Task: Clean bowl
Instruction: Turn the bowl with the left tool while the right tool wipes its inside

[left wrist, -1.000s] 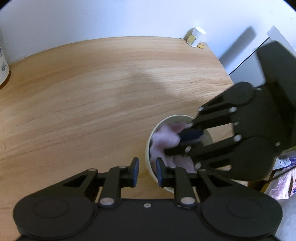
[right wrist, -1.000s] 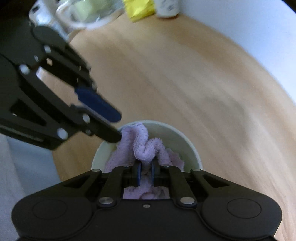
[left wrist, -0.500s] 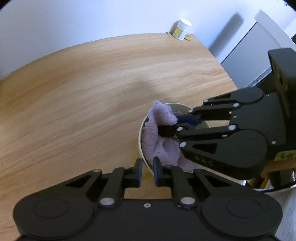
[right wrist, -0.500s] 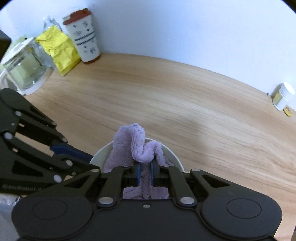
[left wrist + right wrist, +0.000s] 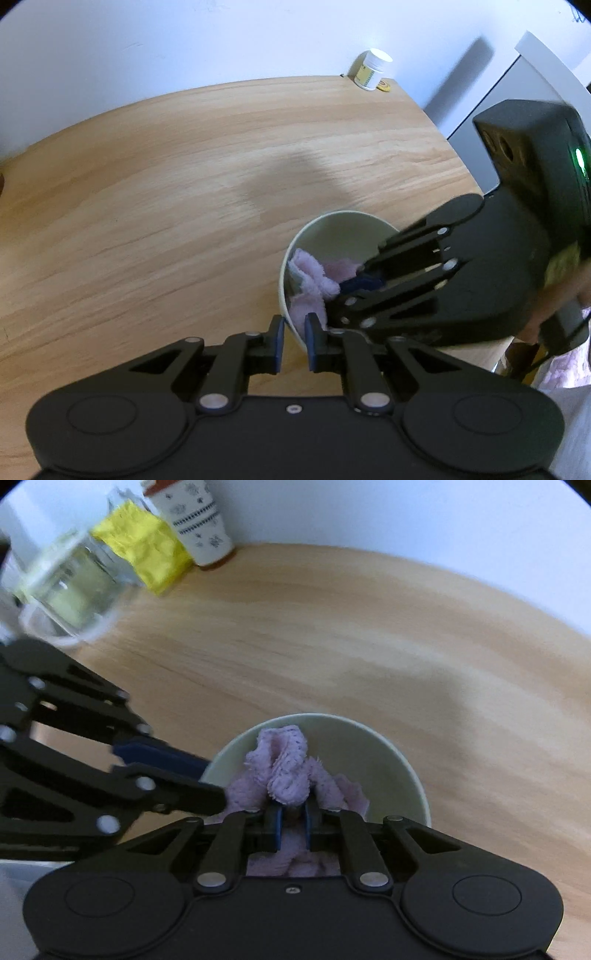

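A pale wooden tabletop point(image 5: 184, 206) fills the scene, running up to a plain white wall, and the bowl point(image 5: 334, 230) is our landmark, sitting near the table's front edge. Pale green inside, upright, and there's a lilac cloth point(image 5: 314, 282) bunched down in it.

Left gripper point(image 5: 294, 345) first: its two blue-padded fingers straddle the bowl's near rim, one outside the wall, one inside, drawn in tight and pinching that rim. From the right wrist view you see the same thing, the left gripper point(image 5: 207, 775) coming in from the bowl's left side, its tips at the rim.

Now the right gripper point(image 5: 291, 825): it reaches down into the bowl point(image 5: 388, 753), jaws nearly together and clamped on a fold of the cloth point(image 5: 288, 771), which puffs up in a ruffled ridge just beyond the pads. From the left wrist view the right gripper point(image 5: 351, 291) comes in over the bowl's right side, tips buried in the cloth against the inner wall. This view is smeared with motion blur.

Far beyond the bowl, against the wall: a small white-capped jar point(image 5: 371, 74) at the table's back corner. Off to the bowl's far left, a patterned cup point(image 5: 192, 520), a yellow packet point(image 5: 147, 554) and a clear glass container point(image 5: 70, 587), all well apart from it.
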{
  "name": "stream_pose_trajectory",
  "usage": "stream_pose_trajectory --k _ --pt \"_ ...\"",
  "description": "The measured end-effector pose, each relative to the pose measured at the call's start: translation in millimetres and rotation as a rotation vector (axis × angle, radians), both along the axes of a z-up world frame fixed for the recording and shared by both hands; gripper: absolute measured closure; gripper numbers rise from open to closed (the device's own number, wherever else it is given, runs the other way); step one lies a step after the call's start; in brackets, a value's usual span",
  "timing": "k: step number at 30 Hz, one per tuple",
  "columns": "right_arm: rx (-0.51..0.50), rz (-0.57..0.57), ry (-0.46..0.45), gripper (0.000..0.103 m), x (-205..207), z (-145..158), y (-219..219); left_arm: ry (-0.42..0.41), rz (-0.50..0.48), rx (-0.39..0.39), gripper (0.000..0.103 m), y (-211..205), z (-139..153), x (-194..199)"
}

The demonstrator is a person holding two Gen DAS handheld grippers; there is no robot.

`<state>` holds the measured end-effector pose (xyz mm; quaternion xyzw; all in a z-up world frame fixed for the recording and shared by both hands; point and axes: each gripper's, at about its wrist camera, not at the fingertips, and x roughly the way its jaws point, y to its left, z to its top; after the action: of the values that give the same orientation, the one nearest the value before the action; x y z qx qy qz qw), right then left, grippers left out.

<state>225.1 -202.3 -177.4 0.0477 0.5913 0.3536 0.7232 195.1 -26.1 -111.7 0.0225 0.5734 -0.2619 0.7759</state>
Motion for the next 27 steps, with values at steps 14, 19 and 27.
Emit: stream_pose_trajectory --k 14,19,27 --pt "-0.198 0.300 -0.111 0.095 -8.1 6.0 32.6 0.009 0.015 -0.007 0.092 -3.5 -3.9 1.3" --pt "-0.425 0.423 -0.338 0.095 -37.8 12.5 54.6 0.016 0.008 -0.011 0.090 -1.5 -5.1 1.3" --pt "-0.611 0.452 -0.498 0.095 -62.7 13.8 61.3 0.021 -0.008 0.009 0.089 -3.9 -6.9 3.9"
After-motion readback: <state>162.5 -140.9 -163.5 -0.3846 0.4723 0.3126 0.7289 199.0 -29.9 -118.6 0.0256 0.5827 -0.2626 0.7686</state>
